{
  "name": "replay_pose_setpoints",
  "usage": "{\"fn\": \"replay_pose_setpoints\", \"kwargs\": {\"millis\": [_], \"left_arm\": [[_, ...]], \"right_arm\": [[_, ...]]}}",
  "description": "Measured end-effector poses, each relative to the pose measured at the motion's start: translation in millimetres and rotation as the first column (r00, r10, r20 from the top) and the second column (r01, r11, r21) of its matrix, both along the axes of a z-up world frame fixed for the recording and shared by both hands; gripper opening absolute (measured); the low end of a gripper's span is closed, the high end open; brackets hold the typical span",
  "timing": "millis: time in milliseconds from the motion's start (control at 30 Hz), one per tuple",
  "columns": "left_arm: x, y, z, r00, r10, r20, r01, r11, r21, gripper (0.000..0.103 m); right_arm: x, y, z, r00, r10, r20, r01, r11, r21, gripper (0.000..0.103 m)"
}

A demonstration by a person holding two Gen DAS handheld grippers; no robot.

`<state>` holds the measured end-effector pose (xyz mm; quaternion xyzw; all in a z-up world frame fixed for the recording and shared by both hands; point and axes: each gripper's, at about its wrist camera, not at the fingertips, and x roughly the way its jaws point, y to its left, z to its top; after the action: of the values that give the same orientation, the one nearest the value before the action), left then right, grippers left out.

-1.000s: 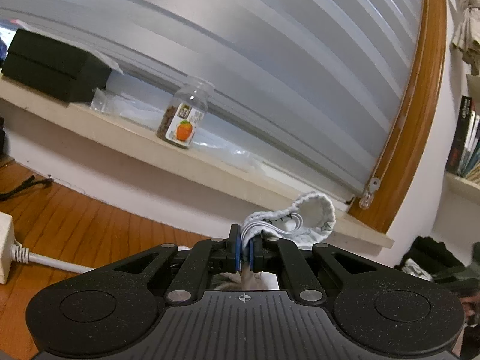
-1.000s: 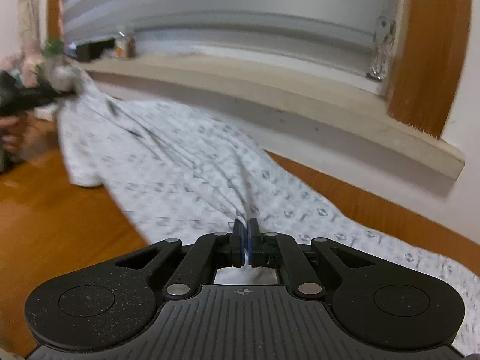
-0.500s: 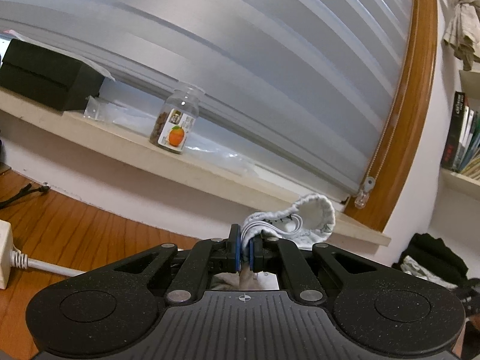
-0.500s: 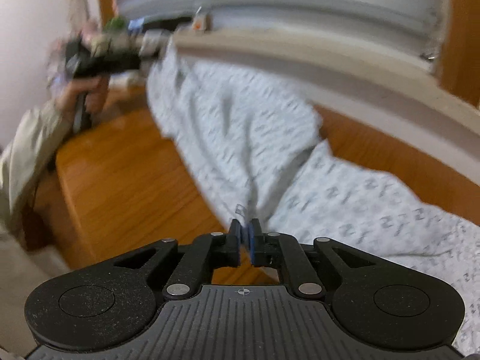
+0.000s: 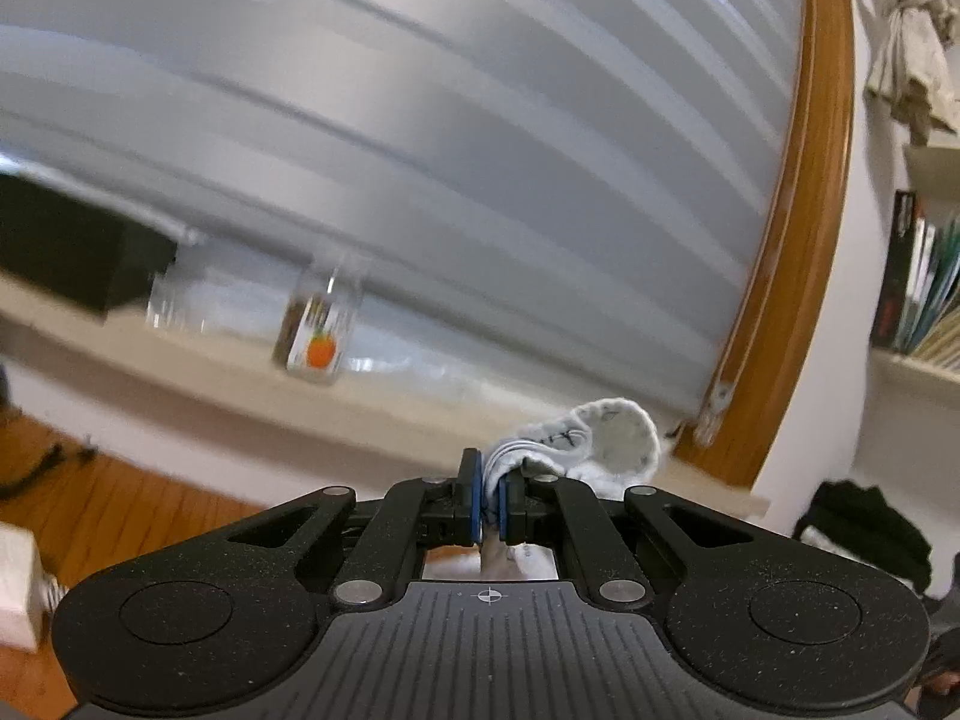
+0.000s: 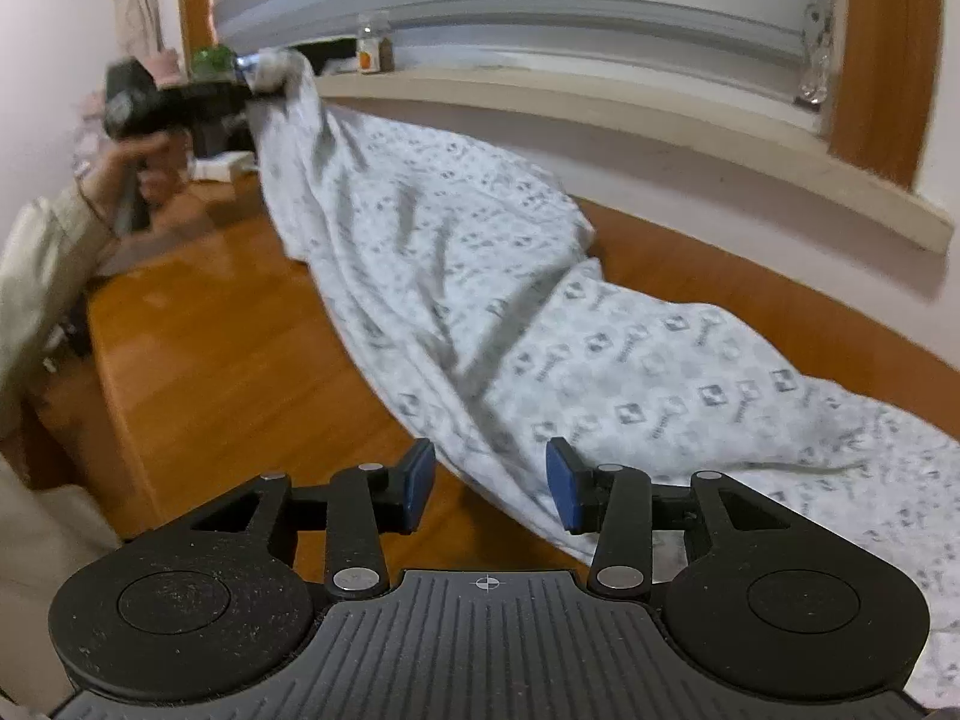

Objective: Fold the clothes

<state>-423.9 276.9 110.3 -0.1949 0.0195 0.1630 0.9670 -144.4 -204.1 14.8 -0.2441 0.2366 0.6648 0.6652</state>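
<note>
Your left gripper point(image 5: 490, 495) clamped on the patterned garment point(image 6: 540, 324), right gripper point(image 6: 491, 483) just-opened, cloth edge freed between its pads.

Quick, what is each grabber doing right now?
Left gripper: shut on the white patterned cloth.
Right gripper: jaws have just been opening, gripping nothing.

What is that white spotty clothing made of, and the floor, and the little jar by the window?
The clothing looks like soft, thin, printed fabric: it drapes and creases. The floor looks like glossy orange-brown wood, showing plank seams. The jar looks like clear glass or plastic with a paper label; too blurred to say.
</note>
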Motion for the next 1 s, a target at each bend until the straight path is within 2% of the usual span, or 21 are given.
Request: {"fn": "replay_pose_setpoints", "kwargs": {"millis": [33,67,167,300,367,500,567,600,700,767,800,833,867,933,1000], "left_arm": [[-2,0,6,1.000,0.018,0.006,-0.018,1.000,0.017,0.005],[-3,1,14,1.000,0.030,0.006,-0.031,0.999,0.025,0.005],[-8,4,33,0.998,0.056,0.010,-0.056,0.996,0.063,0.004],[-17,6,48,0.995,0.095,-0.003,-0.094,0.988,0.122,0.005],[-27,9,53,0.993,0.117,0.008,-0.117,0.984,0.132,0.005],[-52,16,59,0.985,0.170,0.028,-0.172,0.976,0.131,0.005],[-64,23,61,0.982,0.188,0.031,-0.190,0.975,0.118,0.004],[-66,25,59,0.982,0.187,0.008,-0.187,0.976,0.114,0.005],[-69,32,54,0.981,0.183,-0.067,-0.176,0.979,0.101,0.015],[-69,34,51,0.977,0.191,-0.098,-0.182,0.979,0.093,0.025],[-68,34,49,0.974,0.198,-0.114,-0.188,0.978,0.092,0.027],[-68,32,48,0.968,0.213,-0.132,-0.200,0.975,0.101,0.034],[-67,31,48,0.960,0.233,-0.152,-0.218,0.970,0.110,0.045],[-68,31,48,0.946,0.261,-0.191,-0.241,0.963,0.123,0.055],[-74,33,48,0.939,0.265,-0.219,-0.242,0.962,0.123,0.058]], "right_arm": [[2,1,-1,1.000,-0.012,0.008,0.012,1.000,0.000,0.033],[4,1,-1,1.000,-0.024,0.015,0.024,1.000,0.000,0.002],[10,1,10,0.997,-0.068,0.032,0.066,0.996,0.059,0.004],[8,-9,45,0.989,-0.130,0.069,0.113,0.971,0.210,0.003],[7,-14,63,0.990,-0.131,0.052,0.114,0.960,0.258,0.003],[-6,-25,89,0.998,-0.062,-0.006,0.061,0.943,0.328,0.003],[-17,-24,91,0.999,-0.001,-0.037,0.013,0.947,0.322,0.003],[-24,-22,88,0.999,0.024,-0.043,-0.009,0.950,0.312,0.003],[-39,-6,74,0.995,0.081,-0.058,-0.065,0.970,0.235,0.004],[-42,6,63,0.994,0.086,-0.071,-0.072,0.980,0.188,0.005],[-42,9,59,0.994,0.083,-0.074,-0.069,0.982,0.177,0.006],[-41,9,57,0.994,0.077,-0.080,-0.062,0.982,0.176,0.006],[-38,10,57,0.994,0.065,-0.089,-0.049,0.983,0.175,0.007],[-32,7,58,0.996,0.041,-0.085,-0.026,0.984,0.175,0.013],[-27,3,60,0.997,0.018,-0.078,-0.004,0.985,0.174,0.016]]}}
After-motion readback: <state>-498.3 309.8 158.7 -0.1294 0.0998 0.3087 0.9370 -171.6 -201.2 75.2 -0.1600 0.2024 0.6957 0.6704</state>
